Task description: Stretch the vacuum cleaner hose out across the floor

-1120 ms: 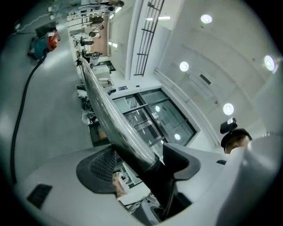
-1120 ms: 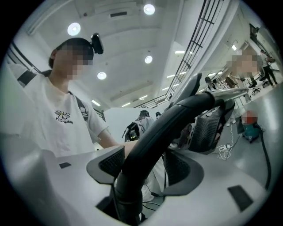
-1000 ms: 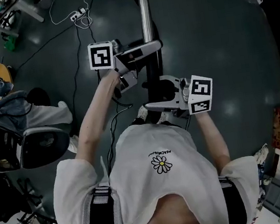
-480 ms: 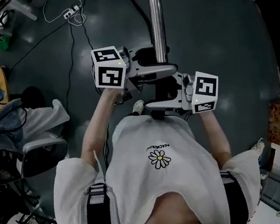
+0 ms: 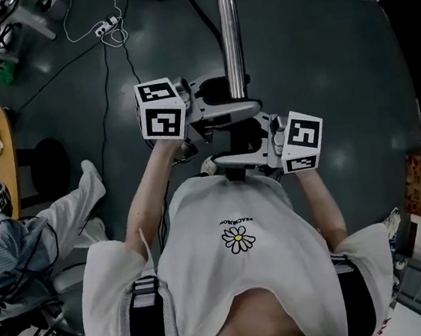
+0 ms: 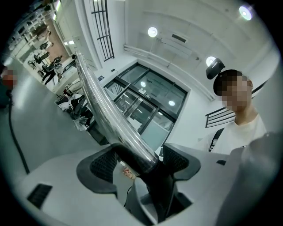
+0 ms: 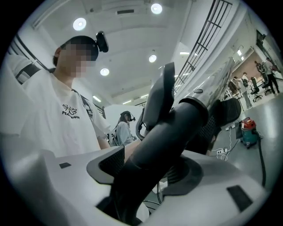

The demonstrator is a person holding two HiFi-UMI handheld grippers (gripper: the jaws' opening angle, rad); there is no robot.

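**A:** What do we hold?

**B:** Our left gripper [image 5: 226,111] is clenched on the vacuum's chrome tube [image 5: 229,29], at the spot where the bright metal meets the black handle [image 7: 177,128]. Our right gripper [image 5: 234,160] grasps that handle lower down, closer to our body. Both sets of jaws are pressed against the wand, with no gap showing.

**A:** And where is the hose?

**B:** From the head view, a dark hose [image 5: 202,13] curves over the grey floor [image 5: 318,47] beside the tube and runs away from us toward the top edge. In the right gripper view, a small red machine [image 7: 247,128] stands well away from us. It is probably the cleaner's body, though we can't be sure.

**A:** How do we stretch it well?

**B:** We judge the hose has slack left. We should hold both grippers firm and the wand steady between them, then walk away from the machine in a straight line. That way the hose lies flat without kinking. We should ease off once it goes taut, so the cleaner isn't tugged over.
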